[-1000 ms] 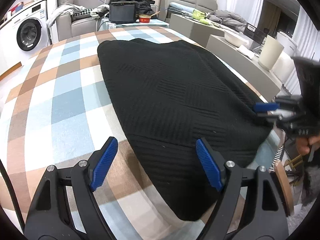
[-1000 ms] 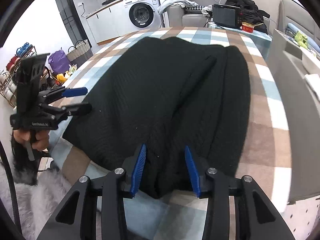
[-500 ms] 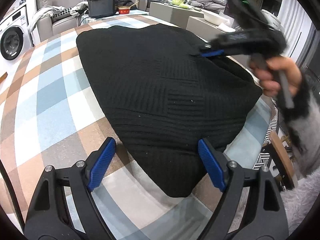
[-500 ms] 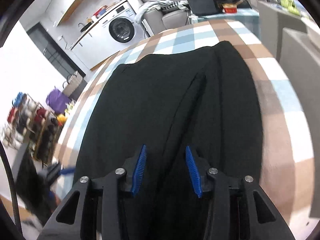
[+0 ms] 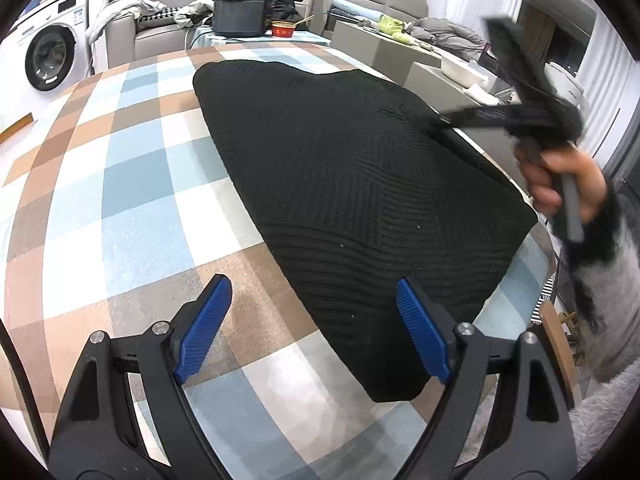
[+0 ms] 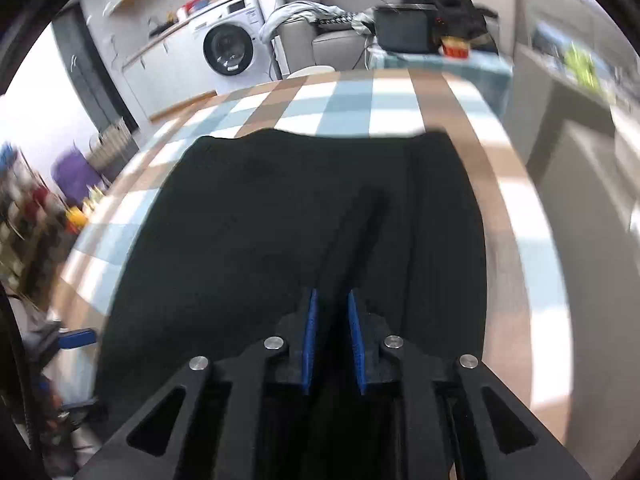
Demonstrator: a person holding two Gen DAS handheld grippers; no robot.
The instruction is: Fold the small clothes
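Note:
A black knit garment [image 5: 360, 184] lies spread on the checked tablecloth [image 5: 120, 184]. My left gripper [image 5: 316, 332] is open and empty, low over the garment's near corner. My right gripper [image 6: 331, 320] is shut on a raised fold of the black garment [image 6: 280, 216] near its right side. The right gripper also shows in the left wrist view [image 5: 452, 118], held by a hand at the garment's far right edge. The left gripper's blue tip shows at the left of the right wrist view [image 6: 78, 338].
A washing machine [image 5: 48, 56] stands at the far left. A sofa with clothes [image 5: 160, 20], a black box [image 5: 240, 14] and a red bowl [image 5: 283, 30] lie beyond the table. A grey cabinet [image 5: 432, 76] runs along the right side.
My right gripper has moved forward along the garment's right side and closed on a fold of it. My left gripper has stayed open near the near corner.

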